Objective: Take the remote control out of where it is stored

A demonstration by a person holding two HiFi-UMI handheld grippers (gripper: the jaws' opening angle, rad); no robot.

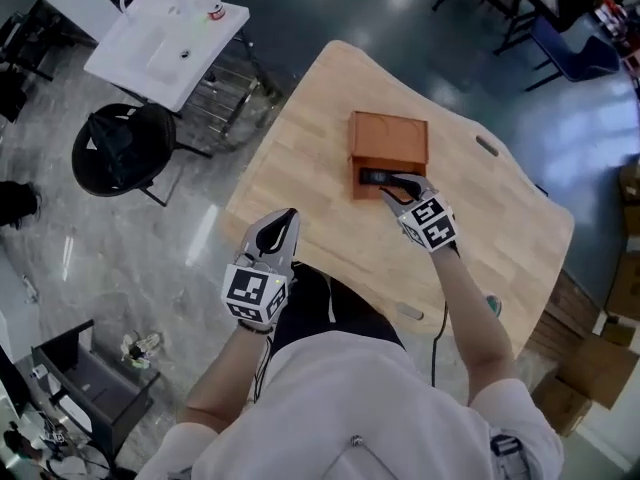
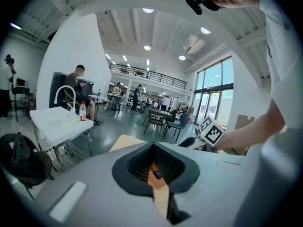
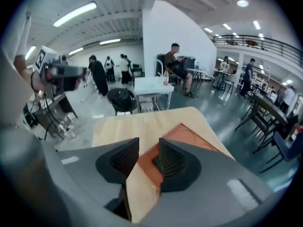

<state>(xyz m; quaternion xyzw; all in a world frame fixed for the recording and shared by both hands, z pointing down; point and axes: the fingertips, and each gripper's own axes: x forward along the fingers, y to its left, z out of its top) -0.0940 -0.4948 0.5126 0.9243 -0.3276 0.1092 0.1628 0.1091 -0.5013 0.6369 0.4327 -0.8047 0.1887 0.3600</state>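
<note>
– Remote control (image 1: 375, 177) lies dark in the front slot of the brown box (image 1: 389, 133), mid-table. What's around it?
– Left to right: a white sink stand (image 1: 160, 43) with a red-capped bottle (image 1: 209, 0), a black chair (image 1: 125, 148) on the glossy grey floor (image 1: 90, 258), then the pale wooden table (image 1: 310, 158), and cardboard boxes (image 1: 600, 368) far right.
– And the hands?
– Left gripper (image 1: 288, 218) hovers over the near table edge, roughly level, jaws together on nothing. Right gripper (image 1: 398, 189) tips down at the slot mouth, just beside the remote. Its jaws are apart, with only table and box showing between them. Whether they touch the remote, I can't tell.
– Any print?
– Black-and-white square markers on the left cube (image 1: 255, 293) and right cube (image 1: 430, 223). The bottle's label is too small to read.
</note>
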